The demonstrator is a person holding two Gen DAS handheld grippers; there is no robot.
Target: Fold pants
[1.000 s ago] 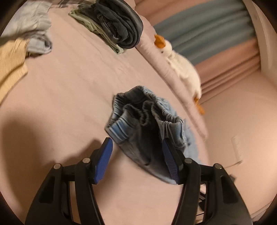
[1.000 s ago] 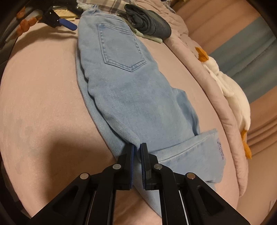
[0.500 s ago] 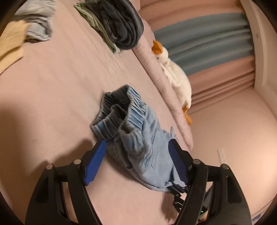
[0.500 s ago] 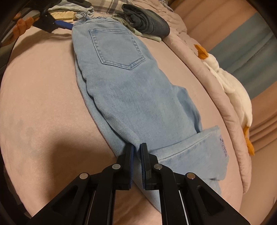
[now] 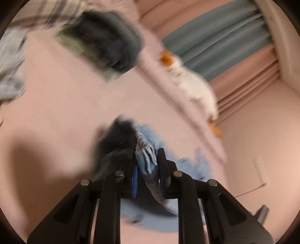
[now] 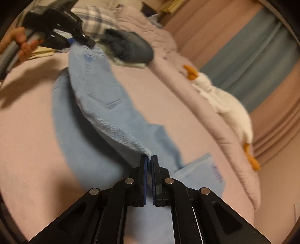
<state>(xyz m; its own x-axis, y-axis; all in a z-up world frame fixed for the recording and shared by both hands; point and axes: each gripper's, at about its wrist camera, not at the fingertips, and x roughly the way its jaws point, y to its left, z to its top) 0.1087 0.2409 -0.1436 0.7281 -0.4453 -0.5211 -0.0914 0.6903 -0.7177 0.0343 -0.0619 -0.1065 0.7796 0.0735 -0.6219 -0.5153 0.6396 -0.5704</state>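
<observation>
Light blue jeans [image 6: 97, 105] stretch across the pink bed [image 6: 28, 150], back pocket up, partly lifted off the sheet. My left gripper [image 5: 147, 165] is shut on the bunched elastic waistband [image 5: 145, 154]; the same gripper also shows in the right wrist view [image 6: 75, 40] at the far top left, holding the waist end up. My right gripper [image 6: 149, 161] is shut on the jeans' side edge near the knee. The lower legs [image 6: 204, 172] lie folded on the bed to the right.
A dark folded garment [image 6: 131, 48] on a green one lies at the bed's far side. A white plush duck [image 6: 221, 99] lies along the padded bed edge. Plaid bedding [image 6: 93, 16] and loose clothes [image 5: 9, 75] sit at the back. Curtains hang on the right.
My left gripper has shut on the waistband and lifted it. The jeans now rise off the bed between both grippers. The right gripper has kept its hold.
</observation>
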